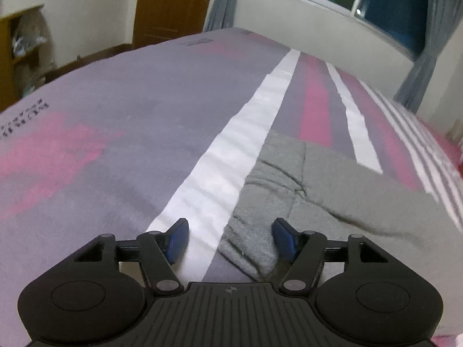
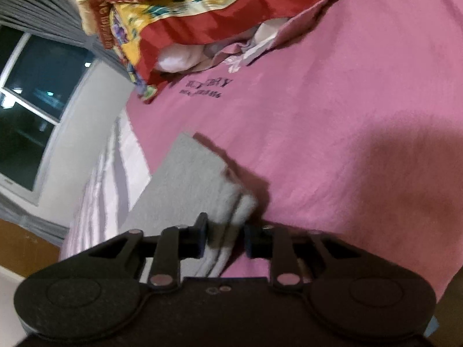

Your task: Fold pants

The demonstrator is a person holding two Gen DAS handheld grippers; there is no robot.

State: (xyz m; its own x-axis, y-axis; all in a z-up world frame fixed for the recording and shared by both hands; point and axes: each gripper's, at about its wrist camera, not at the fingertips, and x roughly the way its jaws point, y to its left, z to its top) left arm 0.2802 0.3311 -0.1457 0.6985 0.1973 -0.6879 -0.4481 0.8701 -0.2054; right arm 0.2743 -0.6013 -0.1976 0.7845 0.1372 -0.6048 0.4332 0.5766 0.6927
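Grey pants (image 1: 318, 190) lie on the bed, running from the lower middle to the right edge of the left wrist view. My left gripper (image 1: 230, 238) is open, with a pant edge lying between its blue pads (image 1: 282, 240), not pinched. In the right wrist view the pants (image 2: 191, 179) show as a grey strip ending in a white ribbed band (image 2: 234, 208). My right gripper (image 2: 225, 238) stands over that band with its fingers either side of it; the gap is narrow and blurred, so the grip is unclear.
The bed sheet (image 1: 130, 133) is grey with pink patches and white stripes, and pink (image 2: 332, 130) on the right side. A red and yellow patterned blanket (image 2: 188, 14) is heaped over a pillow at the head. A window (image 1: 376, 8), curtains and a brown door (image 1: 170, 3) stand beyond the bed.
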